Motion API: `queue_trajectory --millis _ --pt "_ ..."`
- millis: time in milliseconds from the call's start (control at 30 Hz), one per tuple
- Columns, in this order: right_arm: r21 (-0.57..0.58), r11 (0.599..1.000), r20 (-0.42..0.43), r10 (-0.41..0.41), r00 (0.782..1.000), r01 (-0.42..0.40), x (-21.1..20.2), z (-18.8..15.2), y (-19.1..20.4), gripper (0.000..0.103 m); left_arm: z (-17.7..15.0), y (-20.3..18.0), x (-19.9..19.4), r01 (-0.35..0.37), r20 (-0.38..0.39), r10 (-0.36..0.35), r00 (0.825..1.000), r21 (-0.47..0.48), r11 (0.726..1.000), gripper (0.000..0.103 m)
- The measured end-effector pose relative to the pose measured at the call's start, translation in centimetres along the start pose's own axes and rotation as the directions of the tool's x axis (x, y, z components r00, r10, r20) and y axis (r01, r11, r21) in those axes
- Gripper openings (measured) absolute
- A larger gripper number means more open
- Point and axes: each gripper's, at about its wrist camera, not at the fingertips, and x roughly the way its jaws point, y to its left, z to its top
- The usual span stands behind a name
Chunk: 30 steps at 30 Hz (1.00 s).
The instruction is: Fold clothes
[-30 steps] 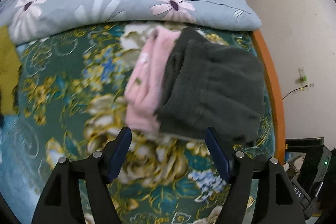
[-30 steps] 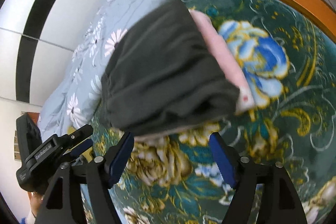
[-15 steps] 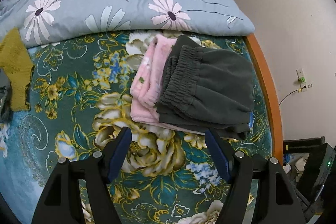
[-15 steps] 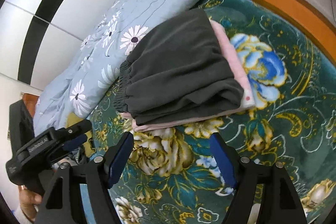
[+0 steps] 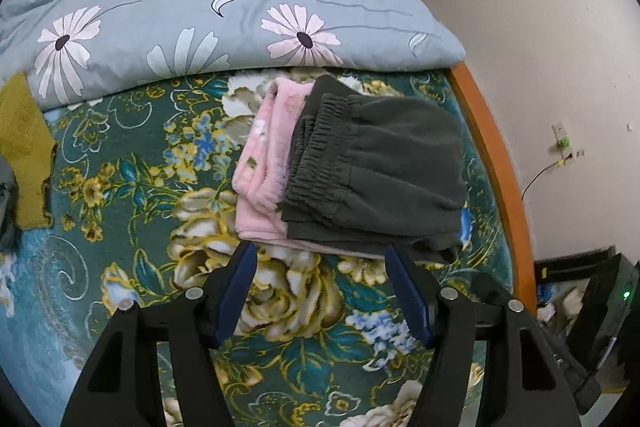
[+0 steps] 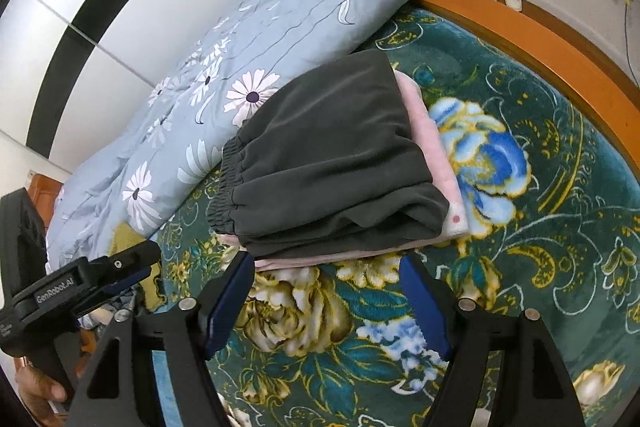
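Observation:
Folded dark grey trousers [image 5: 384, 167] with an elastic waistband lie on top of a folded pink garment [image 5: 268, 163] on the green floral bedspread [image 5: 132, 187]. The stack also shows in the right wrist view, grey trousers [image 6: 332, 155] over the pink garment [image 6: 436, 155]. My left gripper [image 5: 320, 255] is open and empty, just short of the stack's near edge. My right gripper [image 6: 326, 267] is open and empty, close to the stack's near edge. The left gripper [image 6: 128, 267] shows in the right wrist view at the lower left, held by a hand.
A blue daisy-print quilt [image 5: 208, 7] lies folded behind the stack. A mustard knit garment [image 5: 24, 151] and a grey cloth [image 5: 6, 203] lie at the far left. The orange bed frame [image 5: 492, 163] runs along the right, with a wall beyond.
Both grippers have drawn back from the stack, which now looks smaller and farther. The stack lies still and both grippers stay open.

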Motion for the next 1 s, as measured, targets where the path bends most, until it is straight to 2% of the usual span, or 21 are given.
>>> queue_trajectory --millis 167,333,467,600,1000 --pt "-0.004 1.0 -0.003 0.003 1.0 -0.003 0.5 0.3 0.1 0.078 0.1 -0.5 -0.4 0.005 0.058 -0.007 0.998 0.019 1.0 0.068" --pt "-0.005 1.0 -0.019 0.001 1.0 -0.001 1.2 0.4 0.0 0.078 0.4 -1.2 1.1 -0.019 -0.02 0.02 1.0 0.066 0.998 0.068" --pt "-0.012 1.0 -0.031 -0.006 1.0 0.005 1.6 0.4 0.0 0.078 0.2 -1.4 1.5 -0.02 -0.002 0.02 1.0 0.082 0.996 0.068" --pt "-0.02 1.0 -0.047 -0.02 0.999 0.019 2.1 0.5 -0.2 0.08 0.3 -1.5 2.0 -0.031 0.012 0.03 0.999 0.085 0.996 0.057" --pt "-0.017 0.999 -0.085 -0.029 0.996 0.027 3.3 0.6 -0.6 0.081 0.7 -1.0 3.7 -0.063 -0.034 0.066 0.997 0.075 0.995 0.058"
